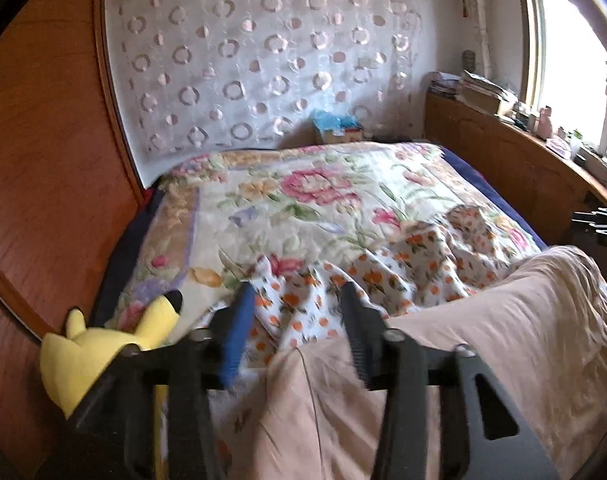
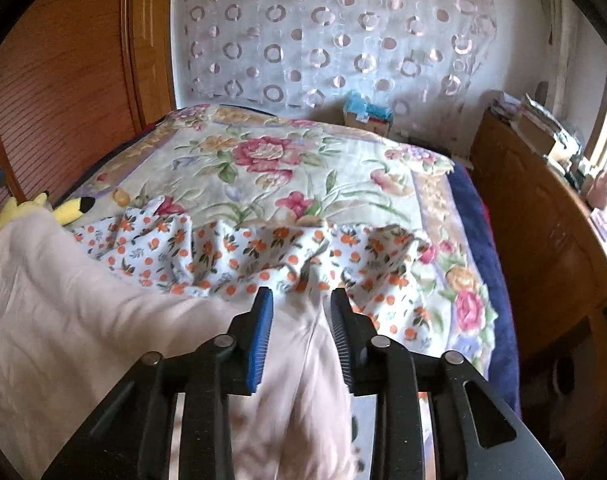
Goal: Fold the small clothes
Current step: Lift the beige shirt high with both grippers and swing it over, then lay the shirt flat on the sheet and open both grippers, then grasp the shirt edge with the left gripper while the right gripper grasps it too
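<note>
Below both grippers, a pale pink garment (image 2: 83,300) lies across the near end of a bed with a floral quilt (image 2: 263,168), overlapping a white orange-print cloth (image 2: 239,256). The left gripper (image 1: 299,300) and right gripper (image 2: 301,300) both stand with fingers apart, pink fabric loose between them. A yellow plush toy (image 1: 103,344) sits at the bed's left edge.

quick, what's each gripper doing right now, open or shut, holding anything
left gripper: open, pink cloth lies between the fingers, not pinched.
right gripper: open, the same pink cloth runs between the fingers, not clamped.
</note>
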Demonstrator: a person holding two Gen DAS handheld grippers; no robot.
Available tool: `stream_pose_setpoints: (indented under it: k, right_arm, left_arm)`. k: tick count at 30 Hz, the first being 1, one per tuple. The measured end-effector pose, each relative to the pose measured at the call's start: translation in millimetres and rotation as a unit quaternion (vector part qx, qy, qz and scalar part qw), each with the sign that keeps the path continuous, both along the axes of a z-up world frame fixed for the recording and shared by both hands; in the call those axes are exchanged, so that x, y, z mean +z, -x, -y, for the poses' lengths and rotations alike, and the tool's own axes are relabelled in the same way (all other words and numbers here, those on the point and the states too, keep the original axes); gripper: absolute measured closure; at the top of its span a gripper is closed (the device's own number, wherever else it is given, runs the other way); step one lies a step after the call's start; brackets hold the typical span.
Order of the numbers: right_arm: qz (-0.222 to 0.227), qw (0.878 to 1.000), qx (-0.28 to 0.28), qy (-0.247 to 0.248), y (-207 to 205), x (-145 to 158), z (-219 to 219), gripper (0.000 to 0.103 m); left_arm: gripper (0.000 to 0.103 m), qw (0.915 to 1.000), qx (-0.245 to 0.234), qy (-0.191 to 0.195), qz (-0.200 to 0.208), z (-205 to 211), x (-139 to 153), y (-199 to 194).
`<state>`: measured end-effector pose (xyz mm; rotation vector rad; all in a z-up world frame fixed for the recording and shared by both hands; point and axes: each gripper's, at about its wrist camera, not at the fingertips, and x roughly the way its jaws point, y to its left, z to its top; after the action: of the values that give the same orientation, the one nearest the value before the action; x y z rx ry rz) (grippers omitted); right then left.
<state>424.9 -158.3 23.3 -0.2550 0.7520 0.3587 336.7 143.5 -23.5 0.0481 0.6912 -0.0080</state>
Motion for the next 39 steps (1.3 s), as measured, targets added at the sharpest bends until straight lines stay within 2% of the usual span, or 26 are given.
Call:
stream_pose_setpoints:
  k: [1,3,9,14,19,23,27,30,34,35,37,39]
  right_arm:
    - [-0.001,1.000,-0.001,0.000,5.7,1.7,2.5,0.064]
    - [-0.006,1.000,-0.005,-0.007,28.7,-2.5,13.1,0.061]
    - [-0.035,0.999,-0.011,-0.040,91.9,-1.8,48.5,0.060]
    - [-0.065,0.996,-0.020,-0.062,118.1,-3.5,71.8,0.060]
    - [-0.080,0.994,-0.013,-0.069,118.6,-6.8,77.8,0.060]
    - [-0.072,0.994,-0.016,-0.080,106.4,-6.4,79.1,0.060]
    - [-0.056,0.996,-0.018,-0.067,102.5,-5.6,78.2,0.060]
    - [-0.048,0.997,-0.012,-0.064,101.1,-6.1,77.7,0.053]
    - [-0.045,0.997,-0.008,-0.055,98.3,-9.5,72.8,0.050]
    - [-0.045,0.998,-0.007,-0.054,93.0,-19.6,62.9,0.050]
    - [-0.044,0.998,-0.007,-0.051,88.7,-23.3,56.9,0.049]
    - [-0.042,0.998,-0.006,-0.043,91.0,-24.4,51.8,0.048]
  left_arm:
    - [0.047,1.0000,-0.003,0.000,-0.006,-0.8,-3.8,6.8]
    - [0.034,0.9999,-0.006,0.005,-0.014,-2.9,-11.4,23.9]
    - [0.033,0.9991,-0.007,0.013,-0.040,-7.8,-37.7,55.9]
    - [0.032,0.9963,-0.002,0.012,-0.085,-8.0,-63.5,60.4]
    - [0.032,0.9946,-0.002,0.015,-0.103,-8.2,-74.0,58.5]
    - [0.027,0.9942,0.003,0.018,-0.106,-8.3,-75.3,57.0]
    - [0.025,0.9937,0.004,0.024,-0.109,-9.6,-77.3,55.8]
    - [0.024,0.9936,0.004,0.025,-0.110,-9.1,-77.5,55.5]
    - [0.024,0.9937,0.004,0.024,-0.109,-8.9,-77.5,55.5]
    - [0.024,0.9937,0.004,0.025,-0.109,-9.2,-77.5,55.6]
    - [0.032,0.9939,0.003,0.028,-0.106,-9.7,-77.0,55.3]
    - [0.060,0.9946,0.000,0.039,-0.096,-9.8,-74.8,55.6]
